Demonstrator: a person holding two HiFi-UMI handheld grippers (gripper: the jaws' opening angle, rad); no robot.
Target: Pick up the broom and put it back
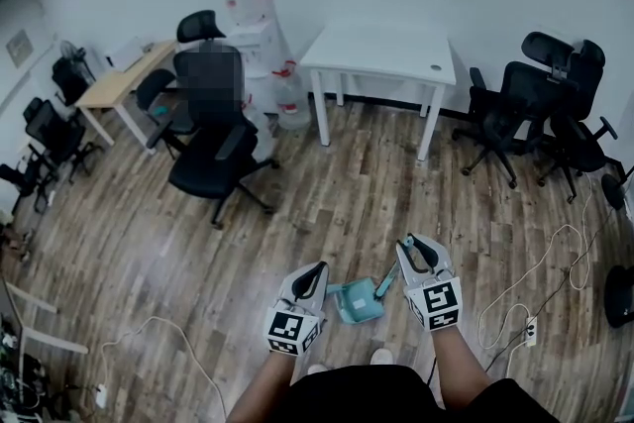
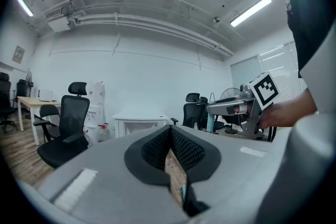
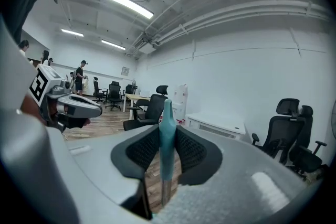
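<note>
The broom is teal. In the right gripper view its handle (image 3: 168, 128) stands upright between the black pads, with a metal shaft below, and my right gripper (image 3: 167, 132) is shut on it. From the head view the handle (image 1: 388, 280) runs down from my right gripper (image 1: 408, 251) to a teal dustpan-shaped body (image 1: 359, 300) just above the floor. My left gripper (image 1: 319, 270) sits close beside that body on the left. Its pads (image 2: 157, 147) meet at the tip with nothing seen between them. The left gripper view also catches the right gripper (image 2: 231, 108) off to the right.
A black office chair (image 1: 213, 154) stands ahead on the left and a white table (image 1: 381, 50) by the far wall. More black chairs (image 1: 540, 104) are at the right, a wooden desk (image 1: 119, 79) at the far left. Cables (image 1: 555, 263) and a power strip (image 1: 531, 332) lie at the right.
</note>
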